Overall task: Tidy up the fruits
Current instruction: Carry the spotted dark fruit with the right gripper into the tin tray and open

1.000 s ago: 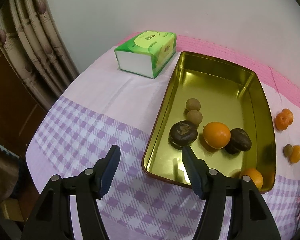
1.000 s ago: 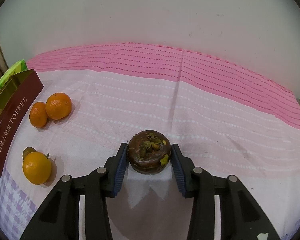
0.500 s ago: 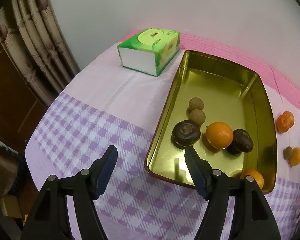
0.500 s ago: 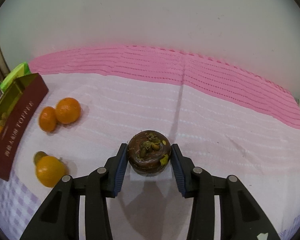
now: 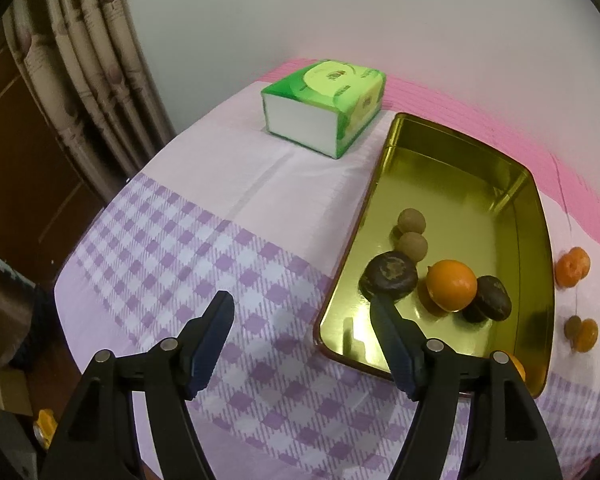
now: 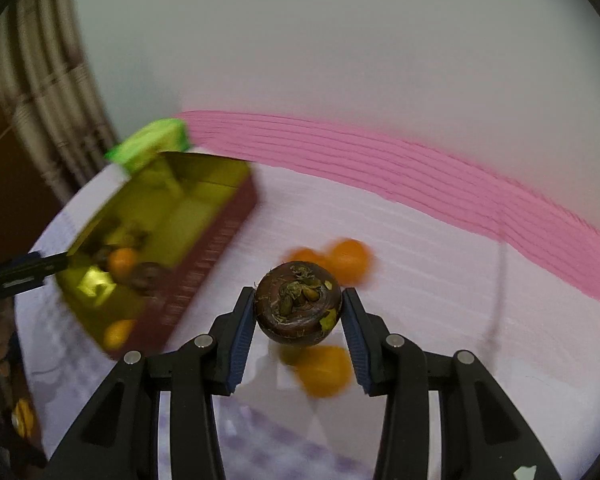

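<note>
Mangosteen (image 6: 299, 304) sits at centre frame of the right wrist view, pinched at its widest girth between the pads of the right gripper (image 6: 299, 312), calyx facing the camera; it is lifted clear of the cloth-covered desk (image 6: 440, 280). A grip across the broad middle likely keeps the round fruit from rolling out. Oranges (image 6: 348, 260) lie blurred on the cloth just beyond it, another orange (image 6: 324, 372) below it.

Gold tin tray (image 5: 456, 160), right of frame in the left wrist view, already holds two dark fruits, two small brown ones and oranges, so it reads as the collection point; the held fruit presumably goes there.

Left gripper (image 5: 302, 324) hangs spread and empty over the tray's near-left corner; its jaws have just been opening. Green tissue pack (image 5: 324, 108) stands apart, upper centre.
</note>
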### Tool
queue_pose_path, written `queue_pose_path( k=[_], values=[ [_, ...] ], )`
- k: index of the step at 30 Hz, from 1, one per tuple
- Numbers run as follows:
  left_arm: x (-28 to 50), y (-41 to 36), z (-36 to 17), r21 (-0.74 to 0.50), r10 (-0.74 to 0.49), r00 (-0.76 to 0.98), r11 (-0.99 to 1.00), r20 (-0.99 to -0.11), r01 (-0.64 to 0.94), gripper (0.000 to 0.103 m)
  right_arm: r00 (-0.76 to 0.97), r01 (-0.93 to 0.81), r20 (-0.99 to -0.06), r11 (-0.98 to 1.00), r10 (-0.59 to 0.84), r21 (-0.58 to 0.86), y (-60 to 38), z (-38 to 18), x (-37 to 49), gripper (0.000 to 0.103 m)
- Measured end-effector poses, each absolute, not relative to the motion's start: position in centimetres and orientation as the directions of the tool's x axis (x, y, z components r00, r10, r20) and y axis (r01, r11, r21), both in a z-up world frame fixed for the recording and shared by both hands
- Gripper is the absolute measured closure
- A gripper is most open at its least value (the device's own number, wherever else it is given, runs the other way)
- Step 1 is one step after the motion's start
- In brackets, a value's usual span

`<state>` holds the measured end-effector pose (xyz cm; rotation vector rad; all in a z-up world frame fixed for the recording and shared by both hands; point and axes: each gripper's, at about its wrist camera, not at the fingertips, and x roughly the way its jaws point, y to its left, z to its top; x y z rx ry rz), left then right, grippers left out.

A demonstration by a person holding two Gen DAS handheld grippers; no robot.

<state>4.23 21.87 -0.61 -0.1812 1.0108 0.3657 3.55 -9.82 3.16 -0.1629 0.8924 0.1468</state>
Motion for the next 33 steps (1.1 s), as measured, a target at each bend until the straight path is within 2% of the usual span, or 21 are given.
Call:
queue_pose_path(
  k=[8, 13, 33],
  values=[
    [4.0, 23.5, -0.7, 0.003, 0.226, 0.449, 0.896, -0.864, -0.444, 0.032, 0.564, -0.381, -0.805, 0.923, 0.182, -0.059, -1.5, 2.4, 3.9, 0.063],
    [3.6, 24.3, -0.7, -0.017, 0.219, 0.434, 0.878, -0.874, -0.478, 0.028, 0.512, -0.456, -0.837, 0.887, 0.193, -0.075, 1.7, 0.8, 4.4, 0.063],
    [3.5, 23.7, 0.4, -0.070, 0.175, 0.491, 0.895, -0.854, -0.440, 0.027, 0.458, -0.476, -0.876, 0.874, 0.152, -0.097, 3.7, -2.9, 5.4, 0.062]
  ],
)
